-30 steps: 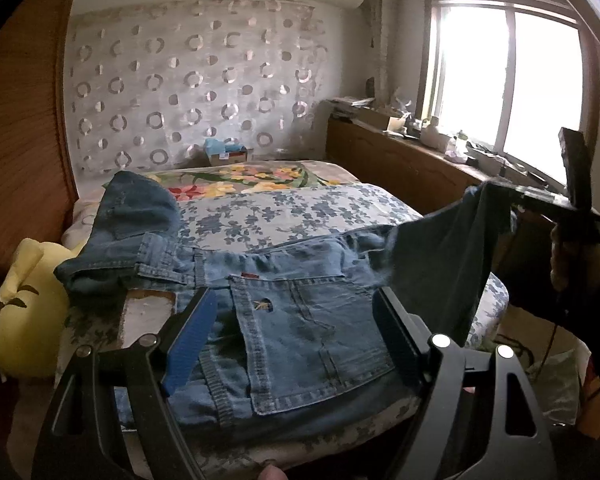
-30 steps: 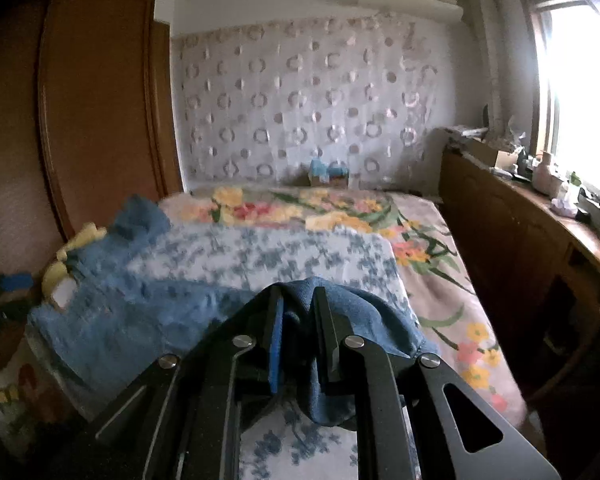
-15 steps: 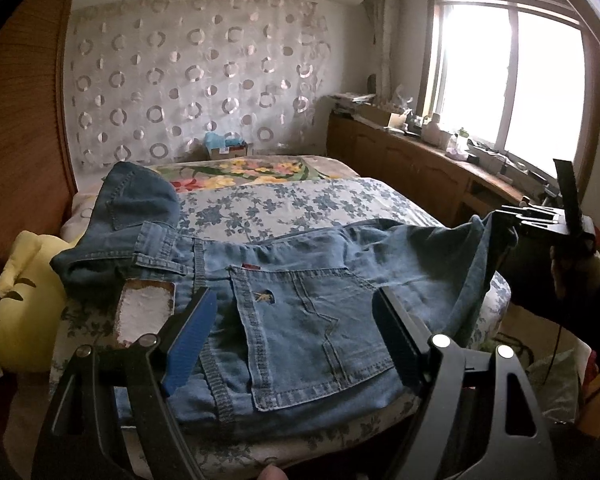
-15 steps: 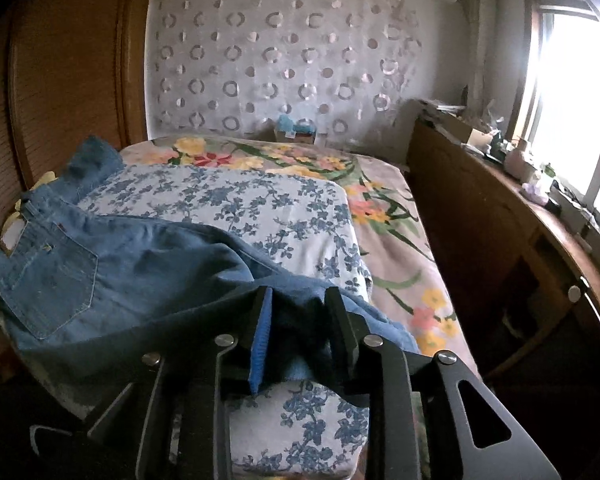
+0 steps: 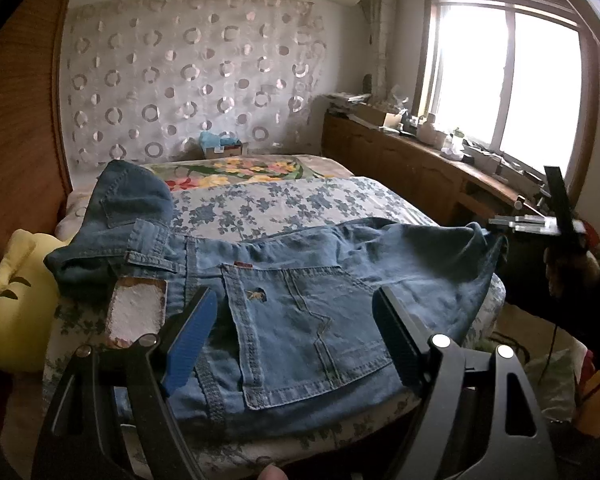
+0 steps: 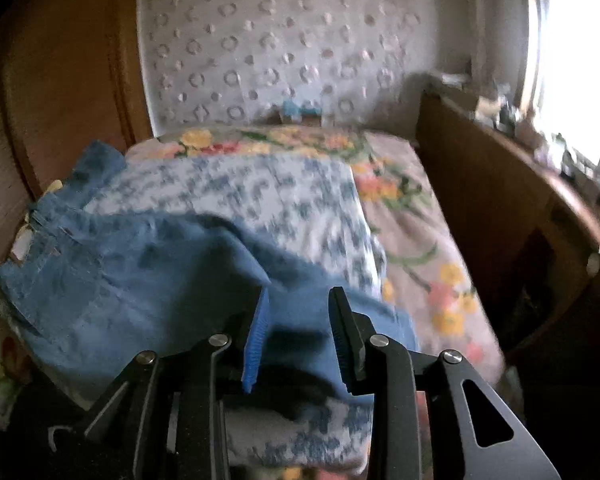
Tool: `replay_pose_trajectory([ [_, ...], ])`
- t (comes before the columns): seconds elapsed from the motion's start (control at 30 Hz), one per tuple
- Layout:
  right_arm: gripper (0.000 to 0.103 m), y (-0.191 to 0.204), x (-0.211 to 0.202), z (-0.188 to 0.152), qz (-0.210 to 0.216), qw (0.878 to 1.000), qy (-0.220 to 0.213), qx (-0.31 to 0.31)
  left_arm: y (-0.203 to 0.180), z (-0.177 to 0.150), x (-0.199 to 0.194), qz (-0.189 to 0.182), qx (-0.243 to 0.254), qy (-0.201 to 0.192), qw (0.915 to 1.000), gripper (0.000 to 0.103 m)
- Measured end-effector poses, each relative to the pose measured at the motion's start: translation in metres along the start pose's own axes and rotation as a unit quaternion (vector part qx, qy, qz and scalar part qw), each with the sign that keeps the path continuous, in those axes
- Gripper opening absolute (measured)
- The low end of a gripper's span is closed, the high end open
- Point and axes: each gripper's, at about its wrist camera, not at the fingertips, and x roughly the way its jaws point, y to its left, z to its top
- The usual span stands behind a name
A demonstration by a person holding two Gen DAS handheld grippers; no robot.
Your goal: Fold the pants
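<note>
Blue denim pants [image 5: 308, 292] lie across the near end of the bed, back pocket up, waistband to the left; they also show in the right wrist view [image 6: 140, 280]. My left gripper [image 5: 296, 320] is open and empty just above the pocket area. My right gripper [image 6: 300, 312] is open, its jaws spread over the leg end of the pants, which lies on the bed's right edge. In the left wrist view the right gripper [image 5: 496, 224] sits at the right end of the pants.
The bed carries a blue floral quilt [image 5: 284, 208] and a flowered sheet [image 6: 412, 216]. A yellow plush [image 5: 12, 300] lies at the left edge. A wooden wardrobe [image 6: 60, 92] stands left, a wooden counter [image 5: 420, 168] with clutter right under the window.
My right gripper lowered the leg end onto the bed and opened, letting the fabric go. The pants now lie flatter. My left gripper stayed open in place.
</note>
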Motion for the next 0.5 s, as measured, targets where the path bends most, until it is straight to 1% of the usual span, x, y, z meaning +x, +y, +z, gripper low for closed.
replay_pose_trajectory([
  [0.07, 0.032, -0.006, 0.012, -0.018, -0.004, 1.000, 0.019, 0.009, 0.000, -0.001, 0.001, -0.001, -0.001, 0.002, 1.0000, 0.081],
  [0.13, 0.032, -0.009, 0.020, -0.036, 0.000, 0.999, 0.035, 0.019, 0.000, -0.002, 0.003, 0.000, -0.001, 0.004, 1.0000, 0.081],
  [0.2, 0.032, -0.010, 0.025, -0.053, 0.006, 0.999, 0.041, 0.030, 0.000, -0.003, 0.004, 0.001, 0.001, 0.007, 1.0000, 0.081],
  [0.27, 0.033, -0.013, 0.022, -0.059, 0.011, 0.999, 0.031, 0.039, -0.001, -0.004, 0.005, 0.003, 0.003, 0.010, 0.9999, 0.081],
  [0.33, 0.035, -0.019, 0.016, -0.057, 0.020, 0.998, 0.020, 0.055, -0.001, -0.003, 0.005, 0.003, 0.002, 0.010, 0.9999, 0.081],
  [0.37, 0.038, -0.022, 0.013, -0.055, 0.020, 0.998, 0.012, 0.061, -0.001, -0.003, 0.005, 0.002, 0.002, 0.010, 0.9999, 0.081],
  [0.43, 0.043, -0.028, 0.005, -0.050, 0.007, 0.998, -0.012, 0.064, -0.003, -0.003, 0.005, 0.002, 0.004, 0.009, 0.9999, 0.081],
  [0.47, 0.047, -0.032, 0.002, -0.050, 0.008, 0.998, -0.022, 0.067, -0.003, -0.003, 0.006, 0.001, 0.004, 0.010, 0.9999, 0.081],
  [0.5, 0.050, -0.035, -0.001, -0.051, 0.011, 0.997, -0.027, 0.072, -0.004, -0.003, 0.007, -0.001, 0.005, 0.010, 0.9999, 0.081],
])
